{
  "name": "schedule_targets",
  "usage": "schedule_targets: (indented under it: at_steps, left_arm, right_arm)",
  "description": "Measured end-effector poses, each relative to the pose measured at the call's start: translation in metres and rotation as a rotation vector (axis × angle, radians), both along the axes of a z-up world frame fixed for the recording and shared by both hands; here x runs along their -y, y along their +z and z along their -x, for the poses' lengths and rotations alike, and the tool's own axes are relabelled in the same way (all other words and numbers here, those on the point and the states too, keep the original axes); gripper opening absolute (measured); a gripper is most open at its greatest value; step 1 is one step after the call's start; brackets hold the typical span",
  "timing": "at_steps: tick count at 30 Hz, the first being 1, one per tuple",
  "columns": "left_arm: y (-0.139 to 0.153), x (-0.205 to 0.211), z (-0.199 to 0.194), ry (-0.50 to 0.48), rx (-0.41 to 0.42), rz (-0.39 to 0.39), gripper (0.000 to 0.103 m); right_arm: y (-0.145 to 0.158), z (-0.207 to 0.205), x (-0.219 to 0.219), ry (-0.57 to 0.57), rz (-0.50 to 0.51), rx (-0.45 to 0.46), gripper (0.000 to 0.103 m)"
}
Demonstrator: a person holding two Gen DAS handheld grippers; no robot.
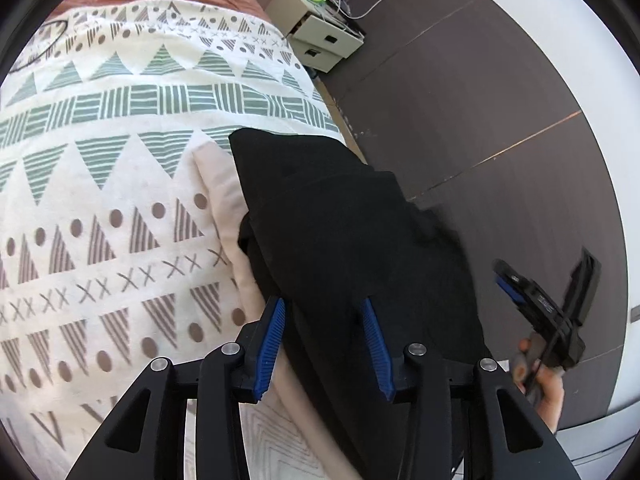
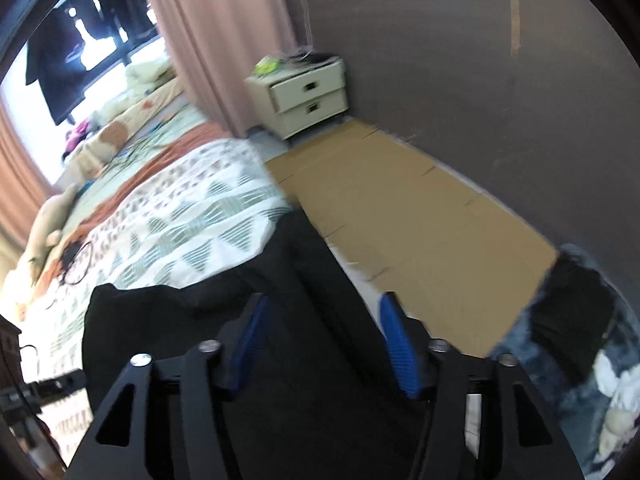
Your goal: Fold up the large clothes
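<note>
Blue-padded left gripper sits spread wide, black garment draped between and over its fingers, not pinched. Garment lies bunched at the bed's right edge on the patterned quilt. Right gripper also spread, garment running between its pads; view blurred. Nightstand by the far wall, cardboard on the floor beside the bed.

Bare cardboard floor beside bed; nightstand seemingly well apart.
</note>
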State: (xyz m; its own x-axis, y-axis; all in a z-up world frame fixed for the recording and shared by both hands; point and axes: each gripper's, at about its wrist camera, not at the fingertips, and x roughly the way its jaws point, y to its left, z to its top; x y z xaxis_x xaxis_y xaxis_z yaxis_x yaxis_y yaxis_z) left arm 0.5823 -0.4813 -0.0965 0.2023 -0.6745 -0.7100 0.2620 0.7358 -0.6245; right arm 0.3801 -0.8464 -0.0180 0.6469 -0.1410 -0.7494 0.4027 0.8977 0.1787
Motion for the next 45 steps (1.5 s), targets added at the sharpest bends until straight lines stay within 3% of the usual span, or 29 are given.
schedule_targets:
  at_steps: [4, 11, 16, 20, 23, 24, 25, 26, 32, 37, 45]
  left_arm:
    - [-0.001, -0.009, 0.006, 0.004, 0.000, -0.009, 0.043]
    - [-0.012, -0.012, 0.012, -0.006, -0.005, 0.003, 0.042]
    - [-0.017, -0.003, 0.015, -0.027, 0.003, 0.022, 0.042]
    - [-0.020, 0.002, 0.005, -0.024, -0.001, 0.047, 0.042]
    - [-0.023, 0.008, -0.002, -0.028, 0.006, 0.057, 0.042]
    - [-0.024, 0.010, -0.004, -0.031, 0.007, 0.060, 0.042]
    - [-0.025, 0.012, -0.007, -0.034, 0.004, 0.063, 0.042]
    - [-0.025, 0.013, -0.009, -0.032, 0.004, 0.068, 0.042]
    - [-0.023, 0.033, -0.020, -0.052, 0.044, 0.053, 0.042]
    - [-0.013, 0.055, -0.024, -0.066, 0.091, -0.011, 0.043]
    - [0.009, 0.027, -0.007, -0.068, 0.210, -0.061, 0.043]
  right_arm:
    - [0.009, 0.057, 0.023, -0.080, -0.054, 0.038, 0.062]
    - [-0.029, 0.138, 0.030, -0.167, -0.129, 0.017, 0.062]
    - [-0.048, 0.173, 0.033, -0.228, -0.212, 0.063, 0.062]
    - [-0.063, 0.174, 0.033, -0.262, -0.236, 0.028, 0.062]
    - [-0.069, 0.168, 0.032, -0.225, -0.285, 0.057, 0.058]
    - [-0.069, 0.165, 0.031, -0.223, -0.274, 0.068, 0.051]
    - [-0.068, 0.165, 0.030, -0.223, -0.255, 0.081, 0.024]
    - [-0.067, 0.164, 0.032, -0.235, -0.241, 0.092, 0.011]
    - [-0.064, 0.169, 0.039, -0.255, -0.217, 0.159, 0.007]
    - [-0.069, 0.174, 0.046, -0.260, -0.217, 0.173, 0.007]
    - [-0.069, 0.166, 0.051, -0.278, -0.193, 0.172, 0.006]
